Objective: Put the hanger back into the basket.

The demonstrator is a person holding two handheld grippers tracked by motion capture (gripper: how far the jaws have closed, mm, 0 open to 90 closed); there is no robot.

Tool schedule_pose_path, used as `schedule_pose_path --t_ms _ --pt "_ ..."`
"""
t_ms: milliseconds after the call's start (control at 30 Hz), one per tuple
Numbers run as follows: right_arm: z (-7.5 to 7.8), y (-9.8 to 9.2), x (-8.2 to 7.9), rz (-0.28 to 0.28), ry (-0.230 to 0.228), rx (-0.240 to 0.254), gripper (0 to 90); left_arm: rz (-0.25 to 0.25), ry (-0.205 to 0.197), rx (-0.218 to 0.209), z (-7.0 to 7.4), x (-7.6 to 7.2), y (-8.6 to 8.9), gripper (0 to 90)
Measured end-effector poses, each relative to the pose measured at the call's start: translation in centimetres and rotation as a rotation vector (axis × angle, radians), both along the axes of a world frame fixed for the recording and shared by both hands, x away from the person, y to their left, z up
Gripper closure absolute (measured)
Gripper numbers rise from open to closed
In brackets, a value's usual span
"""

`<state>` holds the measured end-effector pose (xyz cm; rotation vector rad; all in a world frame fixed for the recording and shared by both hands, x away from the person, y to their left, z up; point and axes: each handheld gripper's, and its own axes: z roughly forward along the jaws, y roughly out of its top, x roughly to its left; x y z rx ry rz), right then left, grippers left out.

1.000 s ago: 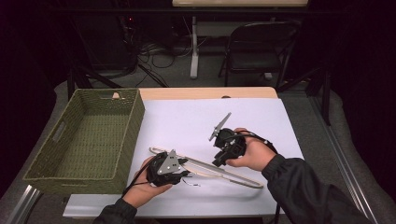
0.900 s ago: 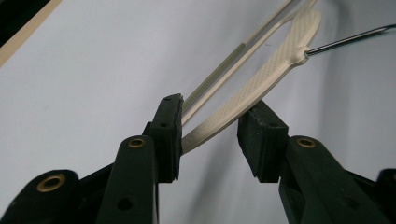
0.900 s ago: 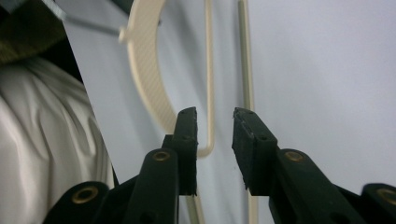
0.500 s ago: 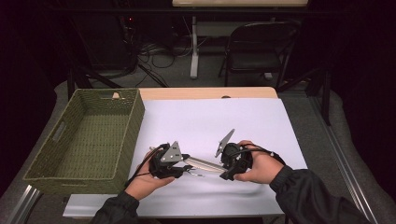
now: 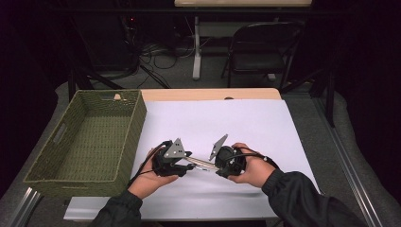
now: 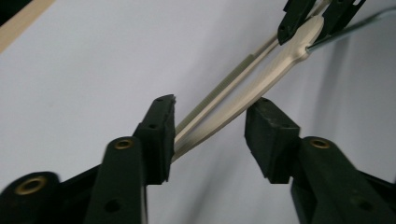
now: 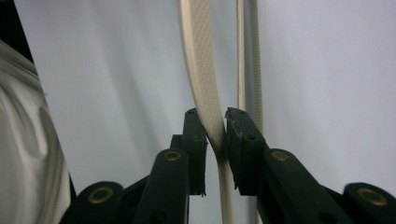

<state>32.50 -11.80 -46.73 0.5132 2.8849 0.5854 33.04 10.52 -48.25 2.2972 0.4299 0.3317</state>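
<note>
At the near edge of the bench, two dark sleeves come in, with the left hand [image 5: 150,177] and right hand [image 5: 254,170] each holding a tool. The left tongs [image 5: 189,163] and right tongs [image 5: 218,165] face each other close together over the white sheet [image 5: 246,123], and a long cream pair of tweezers [image 5: 203,163] bridges the gap between them.

In the left gripper view, the left tongs [image 6: 210,135] stand apart. The tweezers [image 6: 233,100] run between the jaws, close against one jaw and clear of the other. In the right gripper view, the right tongs [image 7: 215,135] are clamped on one ribbed arm of the tweezers [image 7: 201,70]. The second arm runs free just beside it, outside the jaws.

The tweezers seem to hang from that single pinch on one thin, springy arm. A twist of the right hand could bend the arm or let it slide out between the pads. If the left tongs close off-centre they may catch only one arm, or push the tweezers sideways and lever them out of the right grip. A fall would likely land on the sheet.

The green basket [image 5: 137,123] stands at the left of the bench, well apart from both hands. A folding chair [image 5: 260,47] stands beyond the far edge.
</note>
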Motion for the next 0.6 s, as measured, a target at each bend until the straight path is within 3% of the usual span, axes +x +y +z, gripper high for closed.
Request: schedule_pose_path --t_ms 167,300,467,500,600 --pt "0.7 -0.5 0.5 -0.001 -0.062 0.007 85.0 0.031 -0.027 -0.026 0.9 -0.1 0.9 43.6" --pt "1.0 -1.2 1.6 -0.007 -0.027 0.016 85.7 0.041 -0.039 -0.021 1.6 -0.2 1.7 43.2" --pt "1.4 -2.0 2.3 -0.014 0.050 0.028 86.0 0.040 -0.043 -0.004 2.3 -0.1 2.7 43.2" --pt "1.3 -2.1 2.4 -0.008 0.055 0.057 86.1 0.041 -0.047 0.002 2.4 -0.1 2.9 43.1" --pt "1.6 -2.5 2.5 0.017 0.078 0.075 86.1 0.024 -0.015 0.006 2.7 0.1 3.3 41.5"
